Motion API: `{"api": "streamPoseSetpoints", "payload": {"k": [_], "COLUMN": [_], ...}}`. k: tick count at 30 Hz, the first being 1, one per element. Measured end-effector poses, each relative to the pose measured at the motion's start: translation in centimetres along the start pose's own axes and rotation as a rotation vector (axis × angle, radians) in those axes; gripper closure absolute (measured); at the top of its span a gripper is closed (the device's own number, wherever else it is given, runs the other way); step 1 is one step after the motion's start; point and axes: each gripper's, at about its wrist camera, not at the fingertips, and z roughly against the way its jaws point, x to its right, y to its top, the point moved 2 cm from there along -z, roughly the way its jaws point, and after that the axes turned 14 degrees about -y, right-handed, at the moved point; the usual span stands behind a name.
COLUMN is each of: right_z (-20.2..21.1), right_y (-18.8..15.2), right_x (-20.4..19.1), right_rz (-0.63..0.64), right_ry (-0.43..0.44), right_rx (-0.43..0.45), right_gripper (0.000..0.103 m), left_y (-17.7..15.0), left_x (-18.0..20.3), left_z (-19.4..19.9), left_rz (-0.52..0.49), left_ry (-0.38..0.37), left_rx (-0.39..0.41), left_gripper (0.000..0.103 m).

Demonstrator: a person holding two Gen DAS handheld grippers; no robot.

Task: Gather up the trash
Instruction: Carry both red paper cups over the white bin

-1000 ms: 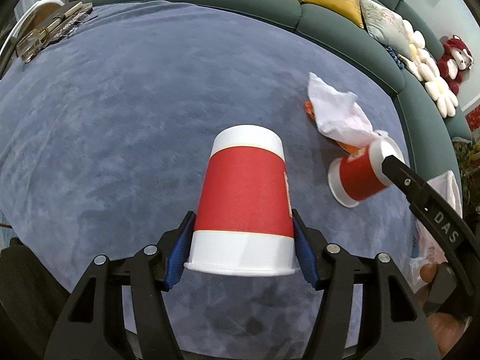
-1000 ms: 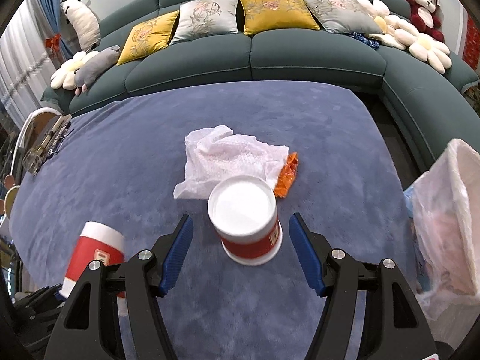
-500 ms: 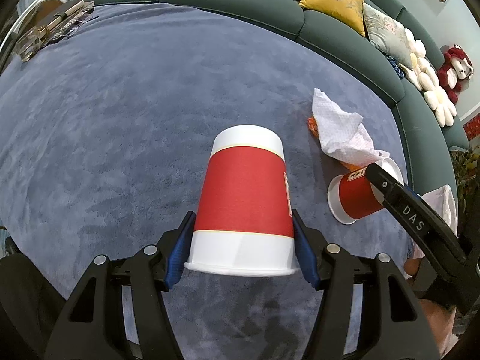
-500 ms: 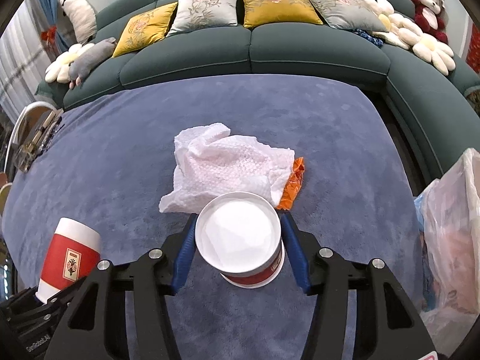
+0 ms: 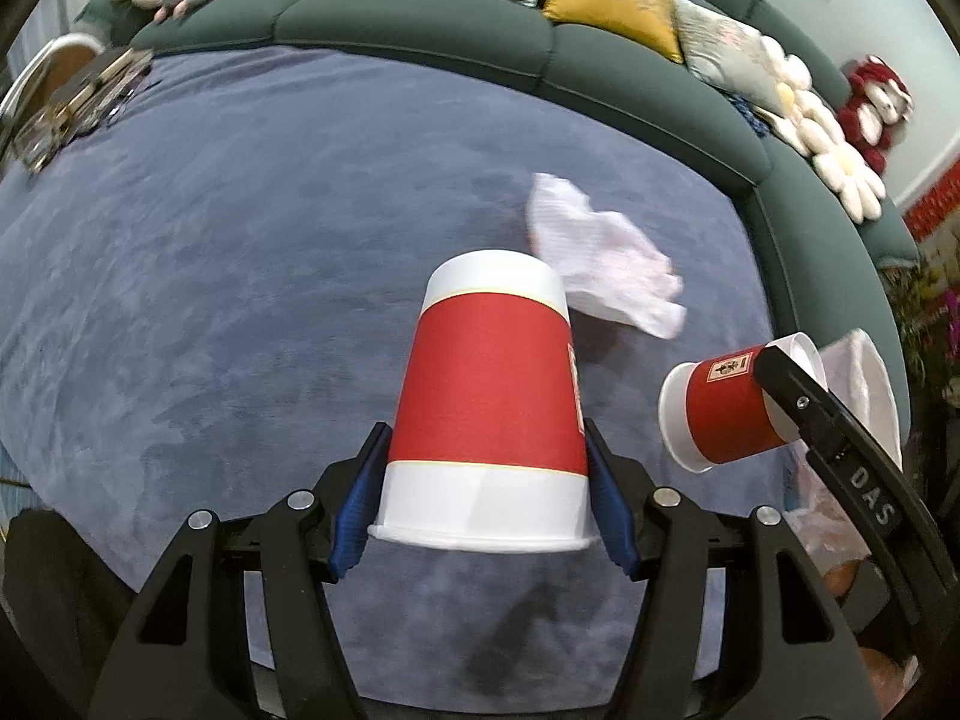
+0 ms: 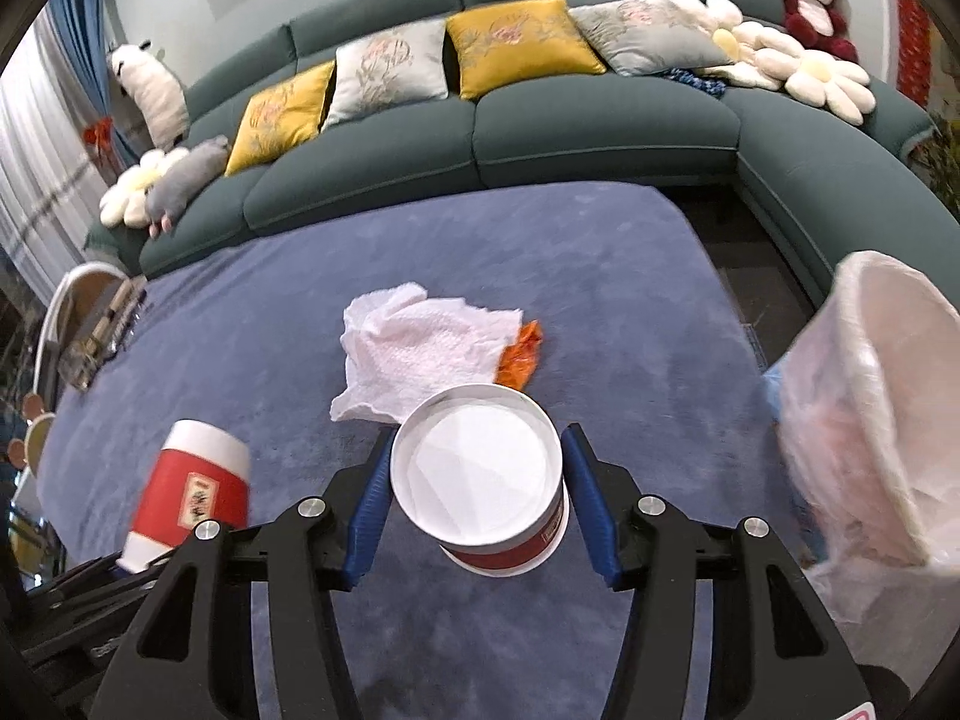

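My left gripper (image 5: 483,495) is shut on an upside-down red and white paper cup (image 5: 486,402), held above the blue carpet (image 5: 210,276). My right gripper (image 6: 474,510) is shut on a second red and white paper cup (image 6: 480,468), lifted off the carpet; this cup also shows in the left wrist view (image 5: 729,408). The left cup shows in the right wrist view (image 6: 192,492). A crumpled white paper towel (image 6: 420,348) lies on the carpet with an orange wrapper (image 6: 521,354) at its right edge.
A bin lined with a white plastic bag (image 6: 876,408) stands at the right edge of the carpet. A green curved sofa (image 6: 540,138) with cushions and plush toys wraps the back and right. A chair with clutter (image 6: 84,330) is at far left.
My right gripper closed on the second cup and lifted it off the carpet. My left gripper kept hold of its cup and shifted a little.
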Motion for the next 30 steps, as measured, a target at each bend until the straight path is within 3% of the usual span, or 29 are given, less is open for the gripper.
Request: {"api": "streamPoseSetpoints", "payload": {"k": [10, 24, 30], "right_z": [5.3, 9.0, 9.2], "right_y": [0.7, 0.1, -0.2], "right_x": [7.6, 24.1, 29.5], "right_rz": [-0.112, -0.323, -0.401], "right_ry": [-0.012, -0.179, -0.231], "right_rx": [0.109, 0.184, 0.190], "right_gripper": [0.050, 0.050, 0.050], "left_y": [-1.5, -4.0, -5.0], "left_x": [9.6, 26.8, 32.1], "left_z": [-0.5, -4.7, -7.0], "left_rz": [-0.157, -0.414, -0.495], "left_ry": [-0.078, -0.208, -0.252], "left_rx": [-0.022, -0.092, -0.126], "left_gripper": [0.044, 0.044, 0.044]}}
